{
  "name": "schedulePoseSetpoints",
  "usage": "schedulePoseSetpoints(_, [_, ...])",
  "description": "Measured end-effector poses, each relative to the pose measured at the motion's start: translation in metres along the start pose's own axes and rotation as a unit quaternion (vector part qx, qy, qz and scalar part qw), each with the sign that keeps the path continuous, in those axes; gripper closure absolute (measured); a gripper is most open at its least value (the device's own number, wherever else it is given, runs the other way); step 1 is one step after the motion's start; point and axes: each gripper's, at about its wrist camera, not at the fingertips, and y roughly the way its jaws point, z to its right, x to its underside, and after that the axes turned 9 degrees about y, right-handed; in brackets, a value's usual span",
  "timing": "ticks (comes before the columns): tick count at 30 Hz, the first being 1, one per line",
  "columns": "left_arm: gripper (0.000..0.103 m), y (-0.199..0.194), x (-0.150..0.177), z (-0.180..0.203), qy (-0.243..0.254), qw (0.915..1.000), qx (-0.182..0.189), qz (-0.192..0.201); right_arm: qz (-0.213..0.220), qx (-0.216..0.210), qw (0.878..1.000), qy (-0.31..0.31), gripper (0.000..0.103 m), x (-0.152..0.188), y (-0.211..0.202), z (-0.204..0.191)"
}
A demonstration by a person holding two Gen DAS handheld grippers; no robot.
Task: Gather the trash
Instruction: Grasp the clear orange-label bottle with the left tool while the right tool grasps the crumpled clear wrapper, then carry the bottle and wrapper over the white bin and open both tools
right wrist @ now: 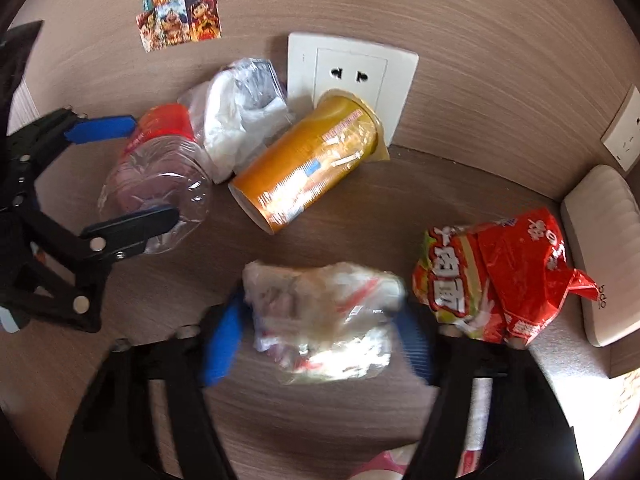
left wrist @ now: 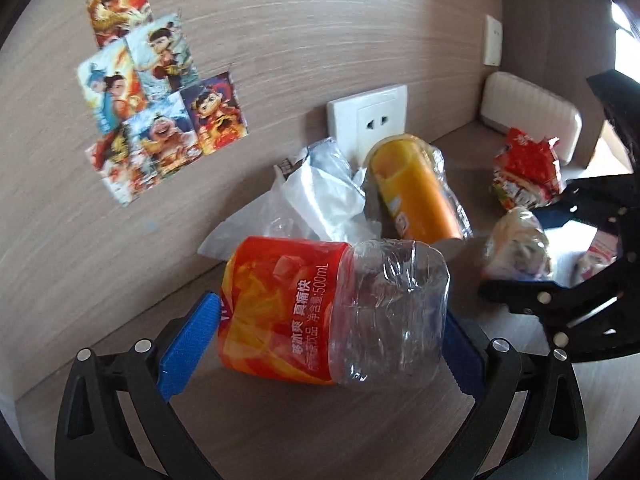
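The left gripper [left wrist: 320, 328] has its blue fingers [left wrist: 188, 344] shut around a squashed plastic bottle [left wrist: 332, 308] with a red label, which lies on its side on the brown table [left wrist: 300, 420]. The right gripper [right wrist: 316, 332] squeezes a crumpled clear wrapper [right wrist: 320, 320] between its blue pads; this part looks blurry. Farther back, an orange tube [right wrist: 308, 164] lies tipped over, touching a white wall socket [right wrist: 352, 72]. A white plastic bag [right wrist: 240, 116] sits just left of the tube. A red noodle packet [right wrist: 496, 272] lies on the right, near a white box [right wrist: 600, 252].
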Motion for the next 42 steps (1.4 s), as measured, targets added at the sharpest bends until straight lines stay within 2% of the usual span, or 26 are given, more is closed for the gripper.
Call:
schedulePoseSetpoints(2, [0.005, 0.005, -0.001, -0.004, -0.004, 0.9998, 0.019, -0.007, 0.001, -0.003, 1.000, -0.001, 0.047, -0.003, 0.001, -0.004])
schedulePoseSetpoints(5, [0.006, 0.012, -0.004, -0.004, 0.013, 0.9995, 0.027, -0.012, 0.005, 0.003, 1.000, -0.008, 0.049, -0.003, 0.001, -0.012])
schedulePoseSetpoints(9, [0.006, 0.005, -0.003, 0.000, 0.024, 0.9996, 0.012, 0.000, 0.015, 0.005, 1.000, 0.002, 0.050, 0.003, -0.007, -0.016])
schedulePoseSetpoints(16, [0.006, -0.046, 0.000, 0.007, 0.026, 0.9984, -0.001, 0.050, 0.059, -0.005, 0.996, 0.059, 0.050, 0.010, -0.047, -0.012])
schedulePoseSetpoints(19, [0.006, -0.074, 0.003, 0.013, 0.038, 0.9971, -0.002, 0.065, 0.086, -0.008, 0.992, 0.087, 0.050, 0.018, -0.079, -0.011])
schedulePoseSetpoints(23, [0.006, -0.106, -0.003, 0.029, 0.053, 0.9947, 0.001, 0.087, 0.111, -0.010, 0.987, 0.120, 0.050, 0.032, -0.119, 0.013])
schedulePoseSetpoints(26, [0.006, -0.120, -0.016, 0.054, 0.066, 0.9925, 0.014, 0.101, 0.125, 0.002, 0.982, 0.139, 0.050, 0.040, -0.149, 0.016])
schedulePoseSetpoints(33, [0.006, -0.156, -0.029, 0.122, 0.109, 0.9826, 0.076, 0.130, 0.154, 0.050, 0.970, 0.180, 0.050, 0.106, -0.226, 0.035])
schedulePoseSetpoints(37, [0.006, -0.177, -0.026, 0.172, 0.140, 0.9728, 0.119, 0.141, 0.162, 0.081, 0.960, 0.212, 0.050, 0.153, -0.263, 0.046])
schedulePoseSetpoints(42, [0.006, -0.197, -0.017, 0.245, 0.184, 0.9562, 0.174, 0.147, 0.157, 0.117, 0.945, 0.262, 0.050, 0.223, -0.303, 0.060])
